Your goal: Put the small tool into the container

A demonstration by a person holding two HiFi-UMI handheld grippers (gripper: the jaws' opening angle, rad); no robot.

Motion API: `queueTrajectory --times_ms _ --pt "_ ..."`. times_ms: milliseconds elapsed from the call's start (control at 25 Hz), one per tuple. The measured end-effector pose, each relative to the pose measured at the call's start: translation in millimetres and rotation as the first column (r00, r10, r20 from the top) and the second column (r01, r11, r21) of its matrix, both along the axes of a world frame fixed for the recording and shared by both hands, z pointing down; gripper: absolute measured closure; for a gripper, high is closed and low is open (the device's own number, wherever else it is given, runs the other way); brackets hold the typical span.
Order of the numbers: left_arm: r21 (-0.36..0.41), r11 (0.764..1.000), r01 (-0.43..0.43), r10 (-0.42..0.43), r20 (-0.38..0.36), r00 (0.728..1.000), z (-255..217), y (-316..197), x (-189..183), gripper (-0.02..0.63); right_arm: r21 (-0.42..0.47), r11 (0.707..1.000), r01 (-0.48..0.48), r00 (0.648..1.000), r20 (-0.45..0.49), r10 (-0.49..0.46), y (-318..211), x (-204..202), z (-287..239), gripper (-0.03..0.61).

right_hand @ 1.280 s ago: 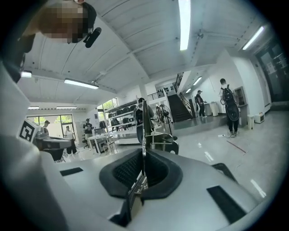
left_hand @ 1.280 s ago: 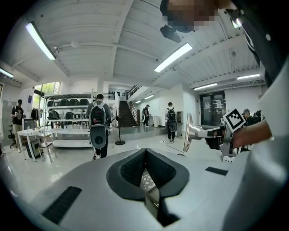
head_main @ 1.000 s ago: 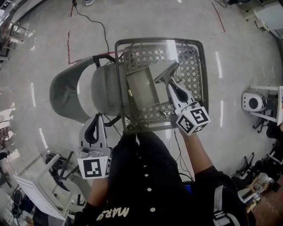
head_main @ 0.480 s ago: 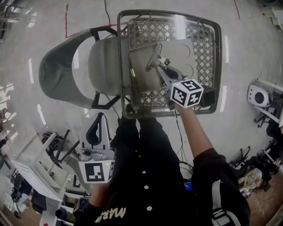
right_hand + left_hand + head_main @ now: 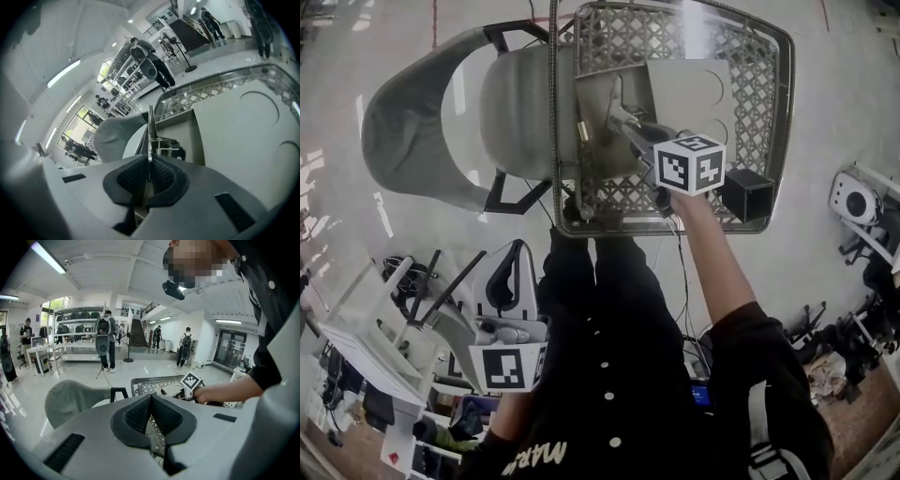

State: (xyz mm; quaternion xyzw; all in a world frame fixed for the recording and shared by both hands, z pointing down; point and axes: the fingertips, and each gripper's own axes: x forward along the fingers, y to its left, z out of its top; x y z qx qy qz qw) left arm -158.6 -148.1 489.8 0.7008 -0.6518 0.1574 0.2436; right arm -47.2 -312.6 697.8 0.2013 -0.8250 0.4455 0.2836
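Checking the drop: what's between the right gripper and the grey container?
Only the metal tool pinched by the right gripper, reaching over the container; the right gripper view shows it.

head view: up top, staring steeply down onto mesh basket | left gripper view: low, hanging back, facing it across the floor | right gripper view: nose right inside, grey tray up close | shared: mesh basket, all three

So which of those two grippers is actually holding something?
The right gripper, up over the tray: its jaws are shut on the thin metal tool. The left gripper, lower down, has its jaws together on nothing.
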Motion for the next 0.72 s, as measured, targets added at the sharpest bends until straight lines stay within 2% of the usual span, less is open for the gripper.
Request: queueTrajectory --times_ms 160,440,720 --pt "-0.053 0.998 0.037 -0.039 -0.027 0.999 15 3 1 0.588 -0.090 0.996 0.002 1.000 -0.006 -0.002 3 -5 15 0.557" --pt "-0.082 0.997 0.014 -0.016 -0.022 1.000 33 6 6 0.588 -0.150 0.988 -0.041 0.998 -0.050 0.033 -12 -3 30 0.545" --pt "-0.104 0.994 0.011 -0.014 -0.031 0.999 47 9 11 0.588 -0.257 0.958 -0.124 0.992 -0.041 0.118 -17 1 40 0.545"
